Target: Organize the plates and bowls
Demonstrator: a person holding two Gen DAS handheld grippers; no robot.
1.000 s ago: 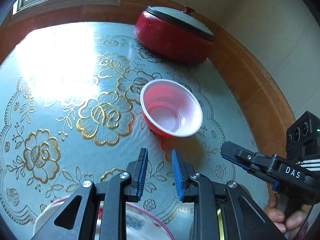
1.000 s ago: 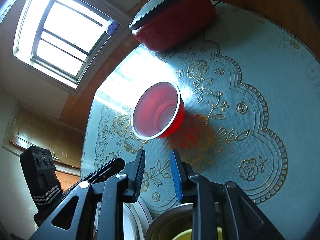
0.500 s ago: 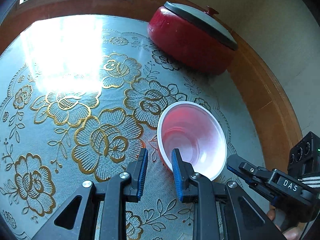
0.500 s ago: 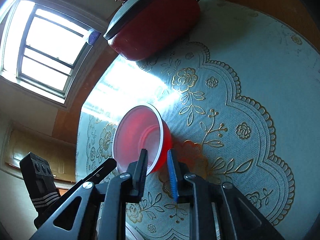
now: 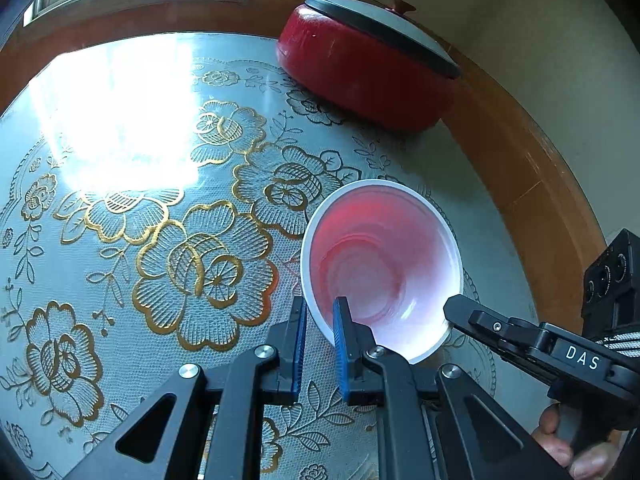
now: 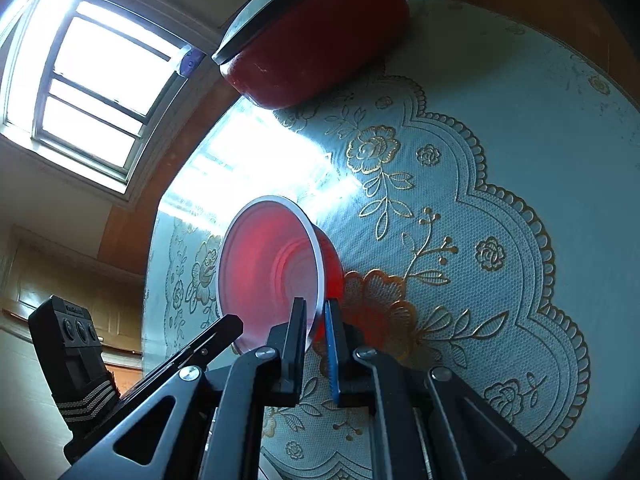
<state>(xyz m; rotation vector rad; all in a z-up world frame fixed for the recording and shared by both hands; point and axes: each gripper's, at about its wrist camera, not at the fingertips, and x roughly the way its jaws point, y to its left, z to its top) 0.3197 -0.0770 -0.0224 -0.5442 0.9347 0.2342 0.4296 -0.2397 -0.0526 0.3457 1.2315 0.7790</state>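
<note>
A home dining room: floral tablecloth (image 5: 120, 208), red lidded pot (image 5: 368, 80), window (image 6: 92, 80)

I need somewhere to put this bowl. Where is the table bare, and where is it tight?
Bare: the sunlit cloth left of the red bowl, up to the wooden rim. Tight: around the bowl, where the left gripper and right gripper meet, and beside the red pot.

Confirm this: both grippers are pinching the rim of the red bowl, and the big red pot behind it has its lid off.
Not quite. The red pot has its lid on, as the left wrist view shows. The rest holds: the left gripper and right gripper each pinch the red bowl at its rim.
</note>
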